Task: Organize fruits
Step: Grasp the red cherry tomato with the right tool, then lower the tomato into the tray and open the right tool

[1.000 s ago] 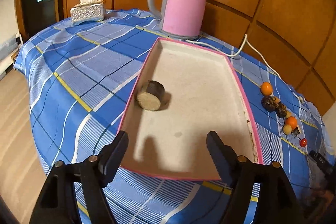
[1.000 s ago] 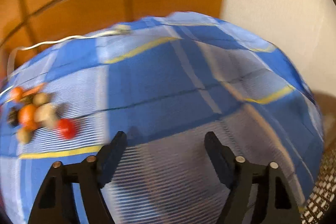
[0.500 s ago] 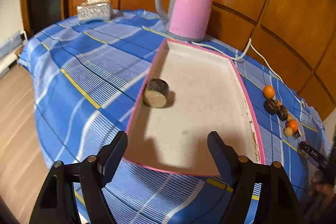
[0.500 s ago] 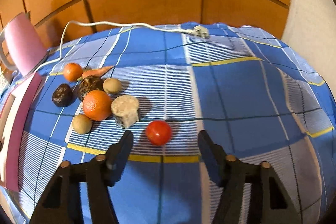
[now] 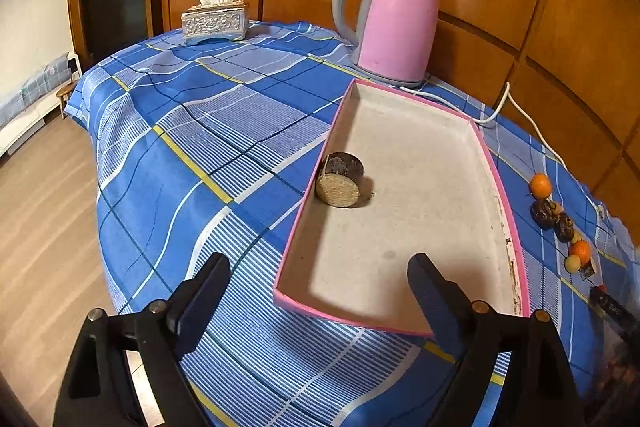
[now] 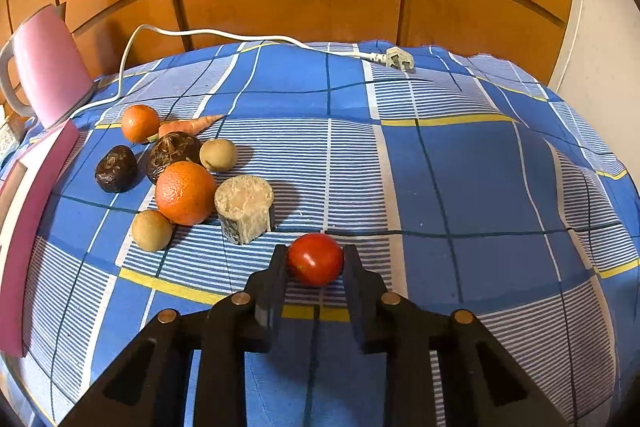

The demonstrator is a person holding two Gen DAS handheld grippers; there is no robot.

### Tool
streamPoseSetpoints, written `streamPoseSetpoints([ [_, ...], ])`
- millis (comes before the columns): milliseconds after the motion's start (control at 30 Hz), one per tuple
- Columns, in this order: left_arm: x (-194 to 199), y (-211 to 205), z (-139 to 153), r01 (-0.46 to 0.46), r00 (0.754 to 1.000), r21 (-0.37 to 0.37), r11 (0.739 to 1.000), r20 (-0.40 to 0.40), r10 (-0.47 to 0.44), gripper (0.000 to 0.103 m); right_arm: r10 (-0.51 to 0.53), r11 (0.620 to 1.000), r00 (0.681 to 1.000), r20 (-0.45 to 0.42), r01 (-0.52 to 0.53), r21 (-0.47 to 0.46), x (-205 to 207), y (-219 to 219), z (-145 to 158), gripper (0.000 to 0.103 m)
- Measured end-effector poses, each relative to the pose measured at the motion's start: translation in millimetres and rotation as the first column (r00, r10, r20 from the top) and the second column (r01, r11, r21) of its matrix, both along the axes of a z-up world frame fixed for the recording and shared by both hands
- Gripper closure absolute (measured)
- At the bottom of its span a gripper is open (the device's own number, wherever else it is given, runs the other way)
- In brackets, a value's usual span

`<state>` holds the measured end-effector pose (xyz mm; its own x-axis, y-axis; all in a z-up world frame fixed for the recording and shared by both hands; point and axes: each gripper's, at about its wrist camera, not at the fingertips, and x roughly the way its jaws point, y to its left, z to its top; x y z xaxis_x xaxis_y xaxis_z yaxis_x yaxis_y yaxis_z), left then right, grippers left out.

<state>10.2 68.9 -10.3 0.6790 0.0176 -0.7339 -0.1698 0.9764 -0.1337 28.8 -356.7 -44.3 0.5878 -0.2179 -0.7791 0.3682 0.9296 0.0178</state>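
My right gripper is shut on a small red tomato resting on the blue checked cloth. To its left lie a cut pale stalk piece, a large orange, a smaller orange, a carrot, two dark wrinkled fruits and two tan round fruits. My left gripper is open and empty above the near end of a pink-rimmed tray, which holds one dark-skinned stalk piece.
A pink kettle stands behind the tray, its white cord and plug trailing over the cloth. A tissue box sits at the far left. The table edge drops to a wooden floor on the left.
My right gripper swung left to the fruit pile, moved onto the red tomato and closed on it. My left gripper drew back a little from the tray and stayed open.
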Motion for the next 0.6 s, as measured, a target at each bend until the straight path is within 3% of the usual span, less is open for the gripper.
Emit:
streamPoseSetpoints([
  [233,2.3,-2.7,-2.3,0.003,1.000,0.011,1.000,-0.009,-0.003,0.011,0.010,0.997,1.000,0.028,-0.013,0.074,-14.6,1.9,14.1,0.077],
  [367,2.8,-4.6,-3.0,0.014,1.000,0.011,1.000,-0.013,-0.014,0.010,0.129,0.986,0.989,0.069,-0.136,0.094,-13.7,29.7,32.5,0.077],
  [467,1.9,-3.2,-3.1,0.011,1.000,0.009,1.000,-0.011,-0.011,0.010,0.272,0.951,0.958,0.093,-0.282,0.124,-7.0,64.7,42.8,0.077],
  [600,1.9,-0.3,-4.1,0.004,1.000,0.005,1.000,-0.014,-0.004,0.010,0.482,0.855,0.870,0.102,-0.493,0.162,5.4,124.6,49.7,0.077],
])
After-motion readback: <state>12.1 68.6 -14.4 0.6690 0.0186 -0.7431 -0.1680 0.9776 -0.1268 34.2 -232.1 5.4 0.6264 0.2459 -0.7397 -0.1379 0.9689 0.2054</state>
